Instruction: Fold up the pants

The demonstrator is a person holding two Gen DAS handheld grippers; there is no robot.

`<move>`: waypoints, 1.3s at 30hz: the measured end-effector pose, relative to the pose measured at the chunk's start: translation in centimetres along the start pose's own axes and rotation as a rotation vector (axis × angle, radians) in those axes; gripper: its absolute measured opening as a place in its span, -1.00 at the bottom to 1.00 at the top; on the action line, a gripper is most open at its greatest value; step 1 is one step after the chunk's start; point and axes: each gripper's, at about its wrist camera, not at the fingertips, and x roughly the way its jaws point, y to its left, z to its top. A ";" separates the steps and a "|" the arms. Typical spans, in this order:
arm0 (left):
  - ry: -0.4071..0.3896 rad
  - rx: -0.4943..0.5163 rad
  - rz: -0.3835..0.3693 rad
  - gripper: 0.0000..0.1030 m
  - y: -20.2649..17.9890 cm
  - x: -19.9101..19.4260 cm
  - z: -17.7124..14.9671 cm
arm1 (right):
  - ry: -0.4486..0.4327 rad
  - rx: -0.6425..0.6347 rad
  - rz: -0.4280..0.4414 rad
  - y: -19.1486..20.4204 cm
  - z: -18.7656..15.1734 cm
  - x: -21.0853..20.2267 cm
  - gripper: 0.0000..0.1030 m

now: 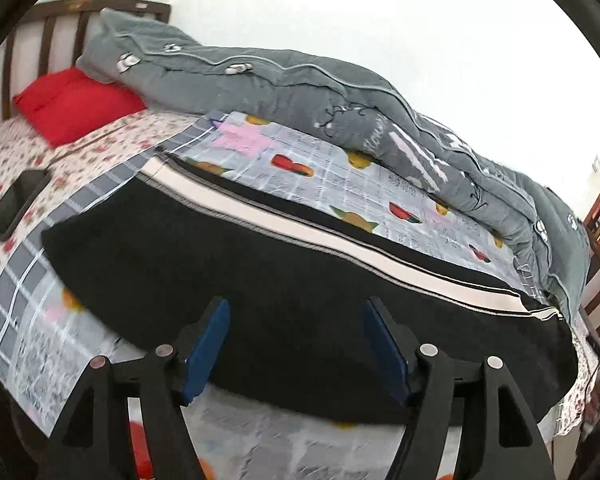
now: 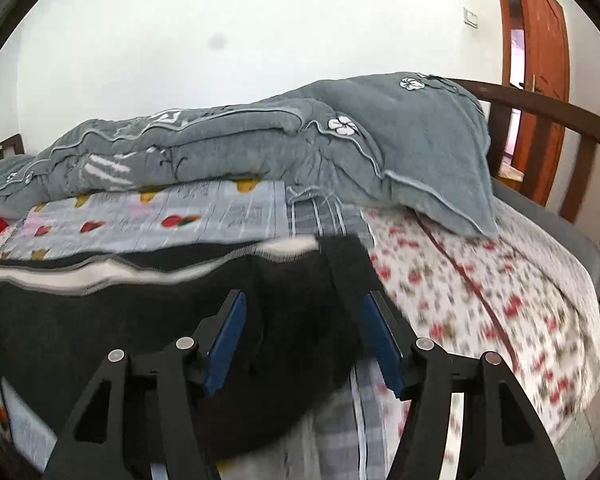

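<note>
Black pants (image 1: 260, 280) (white stripe down the side) lie flat along the bed's (image 2: 500, 300) near edge, in front of a grey quilt (image 1: 340, 104). Left gripper (image 1: 296, 344) and right gripper (image 2: 302, 340) both hang over them, jaws wide, holding nothing.

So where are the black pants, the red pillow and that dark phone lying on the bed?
black pants (image 1: 260, 280), left wrist view, on the middle of the black cloth.
red pillow (image 1: 76, 104), left wrist view, on its centre.
phone (image 1: 16, 204), left wrist view, on its dark face.
</note>
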 end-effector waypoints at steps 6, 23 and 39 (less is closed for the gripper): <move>0.023 0.035 -0.003 0.32 -2.9 3.0 0.6 | 0.093 0.076 0.009 -2.9 5.4 8.5 0.17; 0.113 0.019 -0.014 0.32 -9.8 10.7 2.1 | 0.156 -0.172 0.097 -2.6 4.6 13.6 -0.03; 0.070 0.082 0.059 0.32 -11.4 6.8 1.5 | 0.248 -0.087 0.029 -4.2 5.3 19.1 -0.04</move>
